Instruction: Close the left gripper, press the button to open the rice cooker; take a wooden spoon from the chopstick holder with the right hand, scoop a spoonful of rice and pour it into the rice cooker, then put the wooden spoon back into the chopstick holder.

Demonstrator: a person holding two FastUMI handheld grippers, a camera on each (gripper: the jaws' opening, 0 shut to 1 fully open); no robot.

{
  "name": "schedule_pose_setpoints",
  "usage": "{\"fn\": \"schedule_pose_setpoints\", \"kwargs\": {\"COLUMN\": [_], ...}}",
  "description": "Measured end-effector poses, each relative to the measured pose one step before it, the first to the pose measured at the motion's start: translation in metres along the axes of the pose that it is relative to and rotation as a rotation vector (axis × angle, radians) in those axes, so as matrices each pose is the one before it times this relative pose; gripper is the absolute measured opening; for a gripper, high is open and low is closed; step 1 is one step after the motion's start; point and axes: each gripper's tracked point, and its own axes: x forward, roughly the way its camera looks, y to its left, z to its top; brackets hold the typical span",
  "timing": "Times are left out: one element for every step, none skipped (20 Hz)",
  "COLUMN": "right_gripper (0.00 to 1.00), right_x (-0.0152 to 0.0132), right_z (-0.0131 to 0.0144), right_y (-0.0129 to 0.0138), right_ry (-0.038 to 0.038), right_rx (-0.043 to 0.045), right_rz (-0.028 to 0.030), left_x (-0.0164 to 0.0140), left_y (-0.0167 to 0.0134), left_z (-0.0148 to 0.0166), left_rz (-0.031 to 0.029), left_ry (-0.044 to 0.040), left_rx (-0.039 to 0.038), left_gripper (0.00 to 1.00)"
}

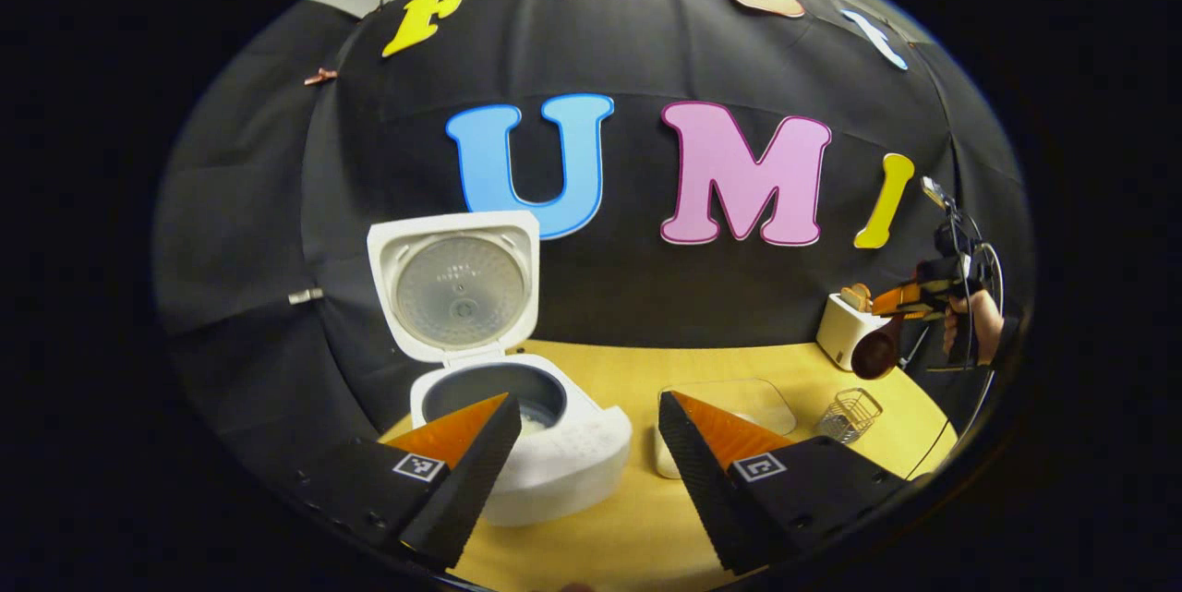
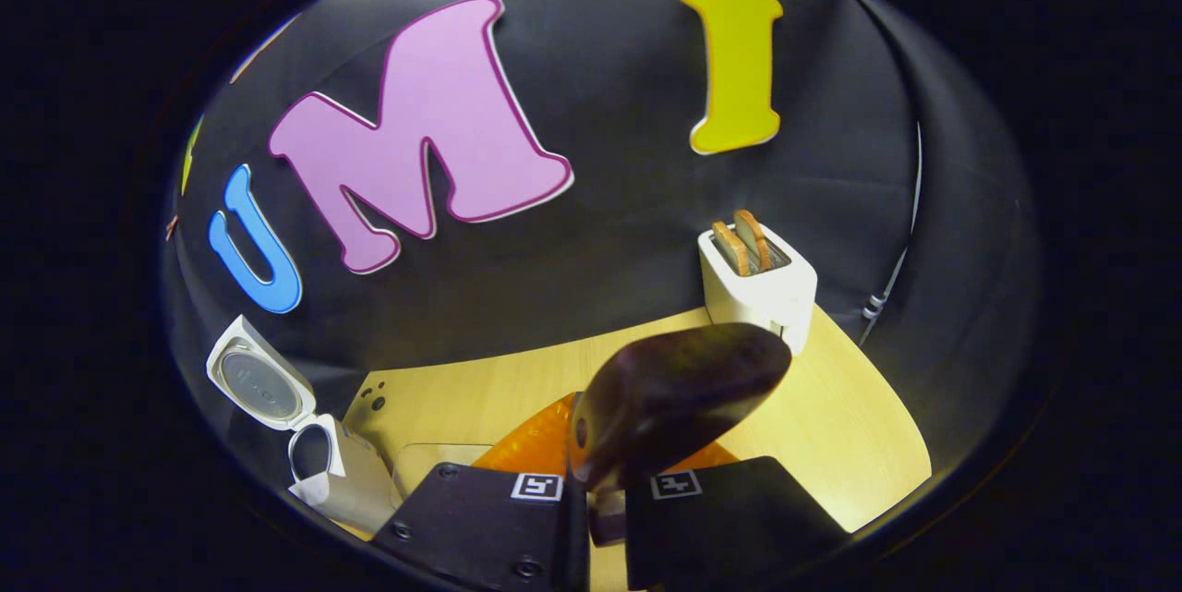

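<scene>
The white rice cooker stands open on the yellow table, its lid raised upright; something pale lies in the pot. My left gripper is open just in front of the cooker, with nothing between its fingers. At the far right, a hand holds my right gripper in the air, shut on a dark wooden spoon above the wire chopstick holder. In the right gripper view the spoon's bowl sticks up out of the right gripper, which grips the handle. The open cooker sits far left.
A white toaster with bread slices stands at the back right of the table, also seen as the toaster just beyond the spoon. A clear flat container lies between cooker and chopstick holder. Black cloth walls the booth.
</scene>
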Motion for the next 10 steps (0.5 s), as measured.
{"fn": "schedule_pose_setpoints", "kwargs": {"right_gripper": [0.19, 0.19, 0.19, 0.19, 0.19, 0.19, 0.19, 0.19, 0.19, 0.19], "right_x": [-0.00095, 0.0002, 0.00302, 0.00437, 0.005, 0.00561, 0.00597, 0.00793, 0.00794, 0.00929], "right_z": [-0.00165, -0.00305, -0.00525, -0.00664, -0.00933, -0.00936, -0.00853, -0.01076, -0.01262, -0.01092], "right_y": [0.01638, 0.01693, 0.01493, 0.01398, 0.01446, 0.01647, 0.01498, 0.01422, 0.01013, 0.00911], "right_ry": [0.00223, 0.00111, -0.00135, 0.001, 0.00482, 0.00413, 0.001, 0.004, 0.00475, 0.00137], "right_rx": [0.00508, -0.00452, -0.01716, -0.02467, -0.02308, -0.01887, -0.01634, -0.02231, -0.02972, -0.03073], "right_rz": [0.01718, 0.01725, 0.01122, 0.00523, 0.00781, 0.01402, 0.01412, 0.00969, 0.00238, -0.00129], "left_x": [-0.00003, -0.00007, 0.00077, -0.00054, -0.0006, -0.001, 0.00031, 0.00019, 0.00075, 0.00131], "left_y": [0.00682, 0.009, 0.01061, 0.01021, 0.00968, 0.01023, 0.01117, 0.01149, 0.00682, 0.00521], "left_z": [0.00124, 0.00172, 0.00031, 0.00156, -0.00111, -0.00123, -0.00164, -0.00066, -0.00327, -0.00289], "left_rz": [-0.01095, -0.00206, 0.00124, 0.00332, 0.00265, 0.0046, 0.01375, 0.01044, 0.00222, -0.00306], "left_ry": [-0.00365, -0.00169, -0.00367, -0.00208, -0.00093, -0.00041, -0.00566, -0.00633, 0.00239, 0.00512], "left_rx": [-0.00544, -0.0171, -0.02302, -0.0239, -0.01943, -0.00785, 0.01133, 0.02261, 0.02275, 0.01619], "left_gripper": [0.98, 0.97, 0.97, 0.97, 0.97, 0.97, 0.97, 0.97, 0.97, 0.96]}}
